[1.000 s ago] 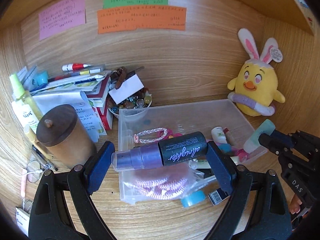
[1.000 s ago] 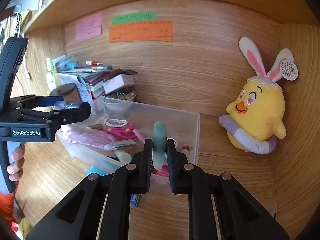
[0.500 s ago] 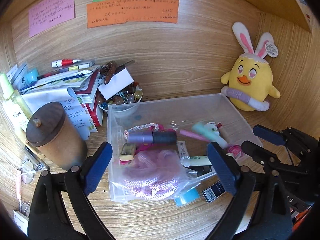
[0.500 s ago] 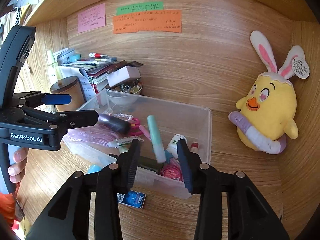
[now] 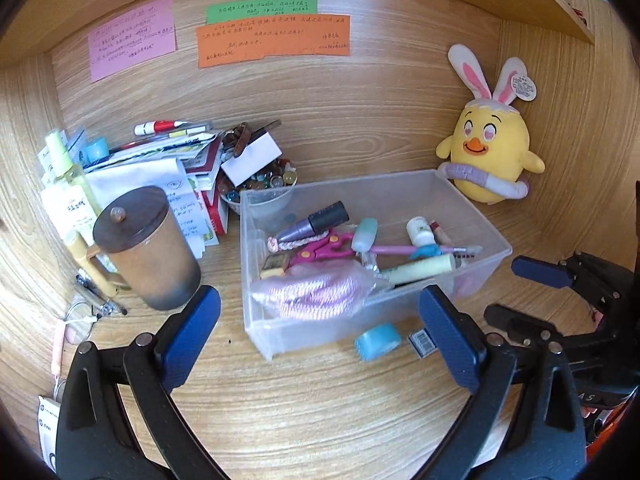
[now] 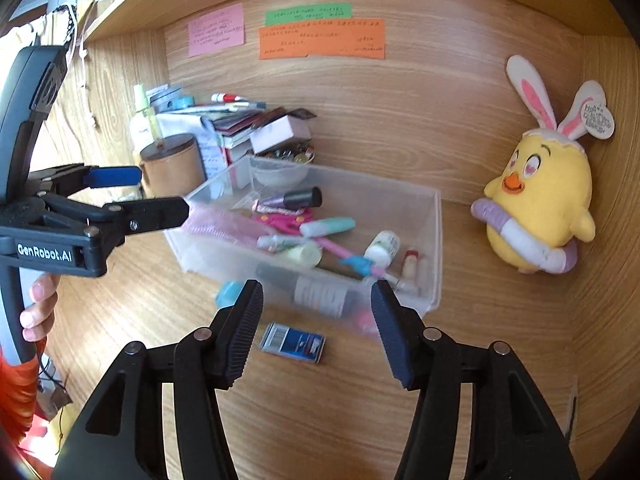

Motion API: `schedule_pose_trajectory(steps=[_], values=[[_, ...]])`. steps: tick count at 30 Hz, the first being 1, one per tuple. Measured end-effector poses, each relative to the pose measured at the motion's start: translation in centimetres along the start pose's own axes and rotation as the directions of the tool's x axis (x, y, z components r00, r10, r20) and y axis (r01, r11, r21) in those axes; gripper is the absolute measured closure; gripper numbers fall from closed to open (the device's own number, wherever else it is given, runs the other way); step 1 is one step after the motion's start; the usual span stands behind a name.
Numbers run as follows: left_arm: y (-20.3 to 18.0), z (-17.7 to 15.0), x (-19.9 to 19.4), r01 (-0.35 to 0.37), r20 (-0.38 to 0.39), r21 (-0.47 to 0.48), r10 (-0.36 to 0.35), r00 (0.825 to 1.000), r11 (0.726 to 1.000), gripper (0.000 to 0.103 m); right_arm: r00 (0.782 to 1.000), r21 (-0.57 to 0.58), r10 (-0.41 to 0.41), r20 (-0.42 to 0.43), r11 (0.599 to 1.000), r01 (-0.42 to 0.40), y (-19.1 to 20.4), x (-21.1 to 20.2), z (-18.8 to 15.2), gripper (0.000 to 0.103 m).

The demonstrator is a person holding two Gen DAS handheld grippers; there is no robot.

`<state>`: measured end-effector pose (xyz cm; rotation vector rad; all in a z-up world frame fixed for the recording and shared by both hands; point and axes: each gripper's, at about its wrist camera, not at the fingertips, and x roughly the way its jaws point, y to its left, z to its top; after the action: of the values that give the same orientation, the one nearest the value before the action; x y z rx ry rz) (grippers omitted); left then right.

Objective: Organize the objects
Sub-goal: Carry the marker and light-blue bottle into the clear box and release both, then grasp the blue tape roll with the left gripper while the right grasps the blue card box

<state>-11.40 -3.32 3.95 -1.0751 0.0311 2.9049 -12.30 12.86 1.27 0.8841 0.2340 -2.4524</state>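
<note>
Clear bin (image 5: 472, 200) filled; both grippers spread, holding nothing.

You can read "GenRobot.AI" in white on the left gripper (image 6: 136, 196). The handwriting on the pink note (image 5: 132, 38), green note (image 5: 262, 7) and orange note (image 5: 274, 40) stays illegible to you.

Both grippers let go and pull back from the bin

The left gripper (image 5: 320, 336), clamped on the purple spray bottle (image 5: 314, 220) a second ago, now gapes empty; the bottle lies in the clear bin (image 5: 496, 248) against its far-left wall. The right gripper (image 6: 316, 328) is spread wide too, and its mint tube (image 6: 328, 227) rests among the clutter inside.
</note>
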Motion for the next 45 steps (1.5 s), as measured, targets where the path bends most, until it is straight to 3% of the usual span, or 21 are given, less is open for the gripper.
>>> schedule_pose_trajectory(steps=[5, 15, 19, 22, 26, 30, 32, 33, 40, 41, 43, 44, 45], values=[[0.2, -1.8, -0.3, 0.028, -0.003, -0.006, -0.028, 1.0, 1.0, 0.002, 0.995, 0.004, 0.02, -0.093, 1.0, -0.02, 0.7, 2.4, -1.8, 0.046], [1.0, -4.9, 2.2, 0.071, -0.107, -0.08, -0.079, 0.991, 0.994, 0.003, 0.978, -0.002, 0.026, -0.206, 1.0, -0.027, 1.5, 6.5, -2.7, 0.046], [0.9, -5.6, 3.2, 0.066, -0.141, -0.084, -0.078, 0.987, 0.994, 0.015, 0.977, -0.021, 0.005, -0.212, 1.0, -0.01, 2.0, 7.2, -2.8, 0.046], [0.6, -5.8, 3.8, 0.067, -0.163, -0.081, -0.08, 0.983, 0.994, 0.019, 0.978, -0.048, -0.013, -0.21, 0.999, 0.003, 2.3, 7.5, -2.8, 0.047], [0.1, -5.5, 4.4, 0.072, -0.167, -0.079, -0.085, 0.982, 0.994, 0.019, 0.979, -0.066, -0.022, -0.203, 0.998, 0.008, 2.4, 7.3, -2.8, 0.059], [-0.7, -5.1, 5.0, 0.079, -0.175, -0.077, -0.091, 0.98, 0.994, 0.019, 0.981, -0.055, -0.019, -0.194, 0.998, 0.009, 1.9, 6.9, -3.0, 0.062], [-1.2, -5.0, 5.4, 0.08, -0.181, -0.073, -0.092, 0.979, 0.994, 0.019, 0.982, -0.046, -0.011, -0.189, 0.999, 0.002, 1.4, 6.3, -3.1, 0.08], [-1.4, -4.9, 5.7, 0.077, -0.184, -0.074, -0.089, 0.979, 0.994, 0.019, 0.983, -0.037, -0.008, -0.183, 0.999, 0.001, 1.1, 5.9, -3.1, 0.084], [-2.6, -4.4, 7.7, 0.066, -0.22, -0.097, -0.086, 0.972, 0.993, 0.026, 0.984, -0.003, 0.001, -0.178, 1.0, -0.002, -0.5, 4.9, -3.6, 0.085], [-2.7, -4.3, 8.1, 0.065, -0.228, -0.105, -0.088, 0.97, 0.992, 0.028, 0.983, 0.003, 0.009, -0.186, 1.0, -0.009, -0.6, 4.9, -3.5, 0.083], [-2.8, -4.3, 8.7, 0.075, -0.243, -0.124, -0.103, 0.964, 0.99, 0.037, 0.981, 0.012, 0.028, -0.193, 1.0, -0.026, -0.8, 4.9, -3.6, 0.067], [-2.9, -4.4, 8.9, 0.077, -0.25, -0.128, -0.107, 0.962, 0.989, 0.04, 0.981, 0.013, 0.028, -0.189, 1.0, -0.026, -0.9, 4.9, -3.7, 0.049], [-3.0, -4.4, 9.1, 0.077, -0.256, -0.128, -0.108, 0.961, 0.989, 0.047, 0.983, 0.01, 0.021, -0.184, 1.0, -0.02, -0.8, 4.9, -3.7, 0.038]])
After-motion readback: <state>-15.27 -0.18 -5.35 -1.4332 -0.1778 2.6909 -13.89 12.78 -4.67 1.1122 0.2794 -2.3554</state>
